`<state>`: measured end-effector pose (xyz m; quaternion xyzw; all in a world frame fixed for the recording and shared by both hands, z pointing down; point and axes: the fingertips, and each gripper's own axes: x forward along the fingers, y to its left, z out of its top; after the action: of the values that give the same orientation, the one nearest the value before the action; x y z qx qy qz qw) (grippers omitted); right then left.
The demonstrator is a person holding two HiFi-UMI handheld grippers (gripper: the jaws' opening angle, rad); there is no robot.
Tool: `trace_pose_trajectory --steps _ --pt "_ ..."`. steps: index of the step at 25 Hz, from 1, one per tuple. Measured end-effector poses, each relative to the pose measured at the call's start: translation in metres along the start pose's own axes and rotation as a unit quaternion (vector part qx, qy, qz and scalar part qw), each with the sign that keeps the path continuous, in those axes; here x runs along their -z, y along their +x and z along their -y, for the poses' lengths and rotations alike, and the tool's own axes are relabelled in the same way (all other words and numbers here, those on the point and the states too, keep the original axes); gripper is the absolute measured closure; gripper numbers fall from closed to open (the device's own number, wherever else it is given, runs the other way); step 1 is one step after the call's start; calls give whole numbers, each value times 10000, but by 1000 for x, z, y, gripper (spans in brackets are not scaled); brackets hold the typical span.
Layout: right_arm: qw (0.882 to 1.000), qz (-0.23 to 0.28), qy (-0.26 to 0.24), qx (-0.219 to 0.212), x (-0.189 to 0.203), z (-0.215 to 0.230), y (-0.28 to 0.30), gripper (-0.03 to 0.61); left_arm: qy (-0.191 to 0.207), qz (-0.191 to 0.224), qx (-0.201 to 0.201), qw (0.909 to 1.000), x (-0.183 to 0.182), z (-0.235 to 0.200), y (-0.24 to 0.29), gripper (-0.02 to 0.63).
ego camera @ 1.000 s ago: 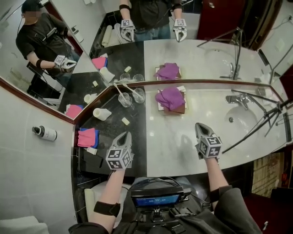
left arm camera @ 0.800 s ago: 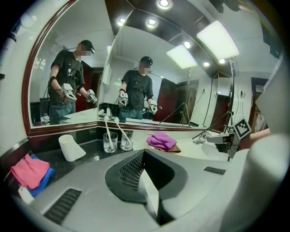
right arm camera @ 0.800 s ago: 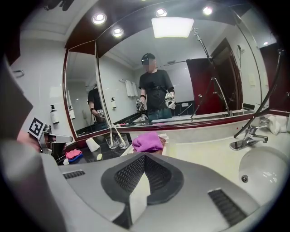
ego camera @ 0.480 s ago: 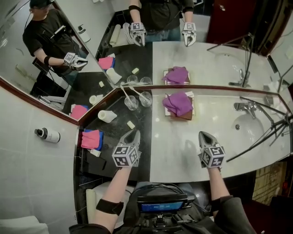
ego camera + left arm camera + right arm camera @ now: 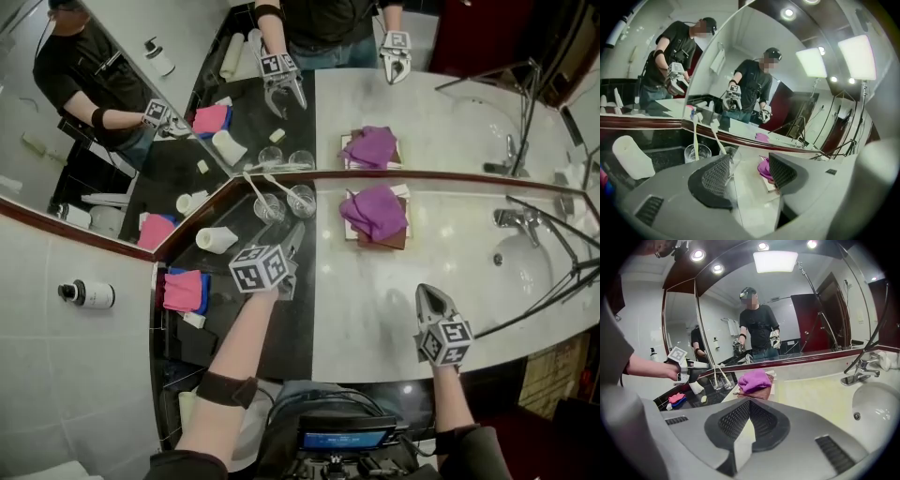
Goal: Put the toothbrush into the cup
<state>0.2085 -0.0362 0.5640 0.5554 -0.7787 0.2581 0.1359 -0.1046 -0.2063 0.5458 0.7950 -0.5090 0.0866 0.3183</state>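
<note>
Left fingers: spread wide, having just been opening. The mesh pads of your left gripper [image 5: 749, 164] press on nothing, and only bare counter shows in the gap.
Right fingers: pressed together and empty. Your right gripper [image 5: 750, 405] hovers over the pale marble counter [image 5: 375, 300], well apart from the cups.
Task's things: one white plastic toothbrush [image 5: 696, 137] stands in the left clear glass cup [image 5: 705, 152]. A second white toothbrush [image 5: 718, 138] leans in the right clear glass cup [image 5: 726, 152], just beyond your left pad.
Surroundings: both cups sit against the mirror [image 5: 412, 112]. A crumpled purple cloth [image 5: 378, 208] lies to their right.
Step in hand: probably reaching for a handle.
Doing it well: close on the stem above the rim, stay off the glass, and lift straight up.
</note>
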Motion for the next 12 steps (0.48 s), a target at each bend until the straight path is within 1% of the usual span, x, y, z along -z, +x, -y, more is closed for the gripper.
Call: trace_pose_trajectory --steps 1,3,5,9,12 --pt "10000 -1 31 14 1 0 1 560 -52 7 -38 10000 -7 -7 11 339" --pt "10000 -18 85 29 5 -1 2 561 -226 4 -83 9997 -16 -20 31 336" --pt "9999 -60 128 44 10 -2 3 561 -434 -9 -216 9988 -22 -35 48 336" --pt "9995 -129 254 127 22 0 3 561 -729 -47 -558 9958 -24 -63 72 336" --pt "9992 -151 316 185 28 2 -1 560 -896 -88 -672 9937 -23 -76 86 337"
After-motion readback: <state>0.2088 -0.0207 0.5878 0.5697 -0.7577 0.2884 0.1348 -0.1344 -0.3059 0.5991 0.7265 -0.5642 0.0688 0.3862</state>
